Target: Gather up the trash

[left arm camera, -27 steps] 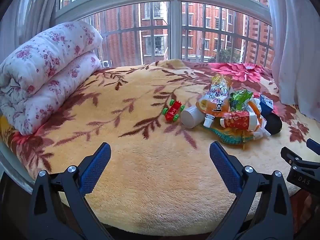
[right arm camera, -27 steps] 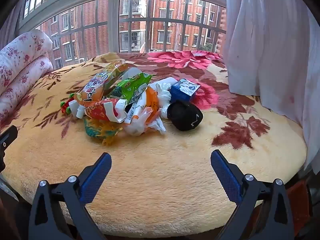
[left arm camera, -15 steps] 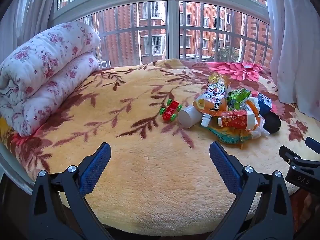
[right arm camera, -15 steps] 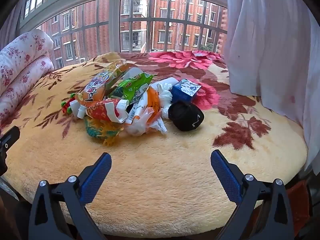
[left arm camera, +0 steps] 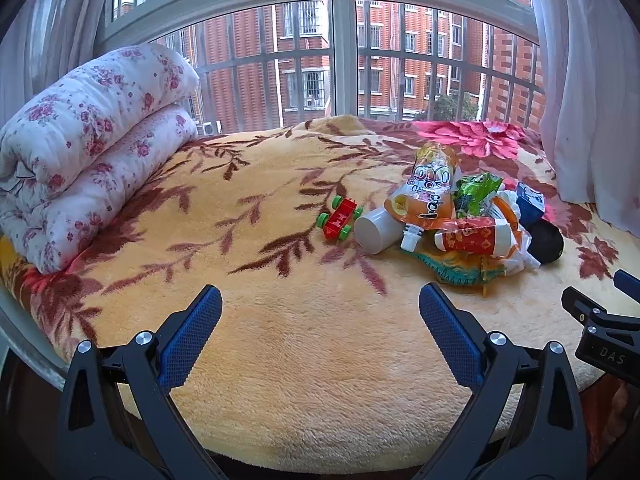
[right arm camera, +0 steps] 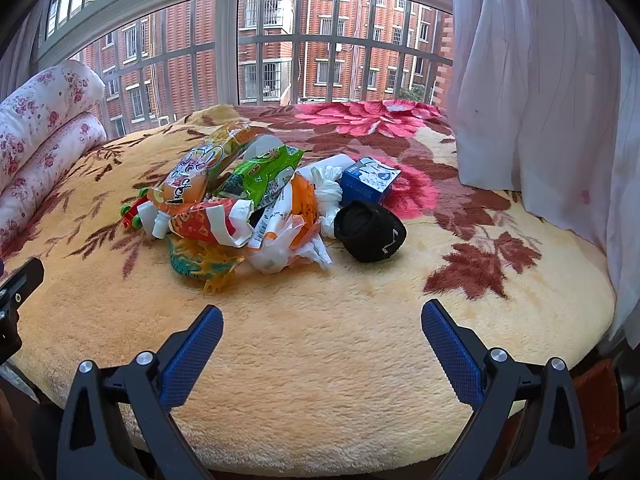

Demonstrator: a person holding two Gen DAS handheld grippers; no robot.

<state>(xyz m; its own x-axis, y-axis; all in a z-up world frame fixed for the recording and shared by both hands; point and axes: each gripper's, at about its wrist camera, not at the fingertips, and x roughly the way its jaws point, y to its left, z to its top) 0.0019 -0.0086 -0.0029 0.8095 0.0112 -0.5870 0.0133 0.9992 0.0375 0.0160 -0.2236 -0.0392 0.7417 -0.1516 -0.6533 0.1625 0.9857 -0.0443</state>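
A heap of trash lies on the yellow flowered blanket: an orange drink pouch, a green snack wrapper, a red-and-white wrapper, a white paper cup, a white and orange plastic bag, a blue carton and a black bundle. My left gripper stands open, well short of the heap, which lies ahead to its right. My right gripper is open too, with the heap ahead to its left. Nothing is between either pair of fingers.
A red toy car with green wheels sits left of the cup. A teal and yellow toy lies under the heap. A rolled floral quilt fills the left side. White curtains hang at the right, barred windows behind.
Both grippers have crept slightly; the heap sits a little lower and further left in the left wrist view. The jaws have stayed wide and nothing was touched.
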